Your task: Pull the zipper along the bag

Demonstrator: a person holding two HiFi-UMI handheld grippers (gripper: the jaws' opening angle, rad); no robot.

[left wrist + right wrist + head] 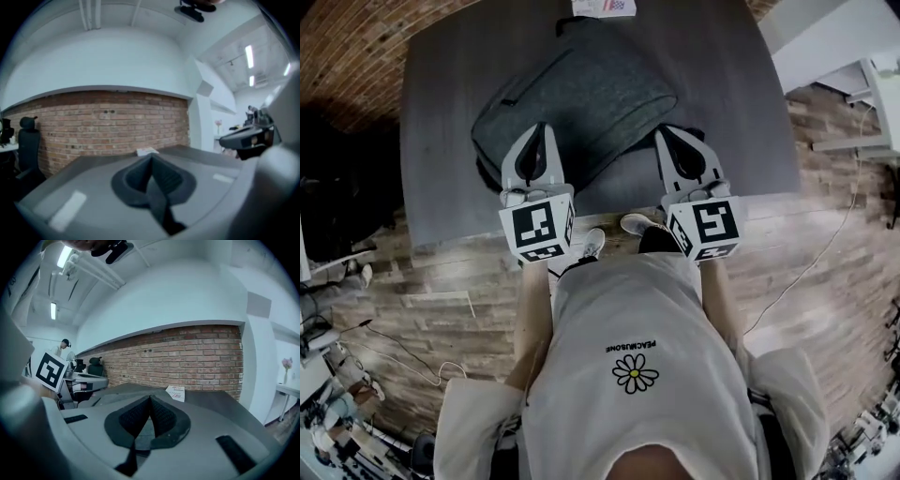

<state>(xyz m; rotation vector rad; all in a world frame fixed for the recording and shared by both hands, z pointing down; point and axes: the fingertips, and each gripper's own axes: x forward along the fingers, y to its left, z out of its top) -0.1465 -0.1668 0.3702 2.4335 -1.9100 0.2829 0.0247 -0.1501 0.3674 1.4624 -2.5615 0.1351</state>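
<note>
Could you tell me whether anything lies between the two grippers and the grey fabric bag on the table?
Nothing visible does. The left gripper and right gripper, both shut and empty, point at the near side of the grey fabric bag on the dark grey table; the small white box lies beyond the bag.

dark table (pixel 441 112) | white box (pixel 603 7) at far edge | brick wall (pixel 112 126) | chair (pixel 28 145)

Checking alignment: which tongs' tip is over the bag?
The left tongs: seen from above, its tip overlaps the bag; the right tongs sit just off its corner.
</note>
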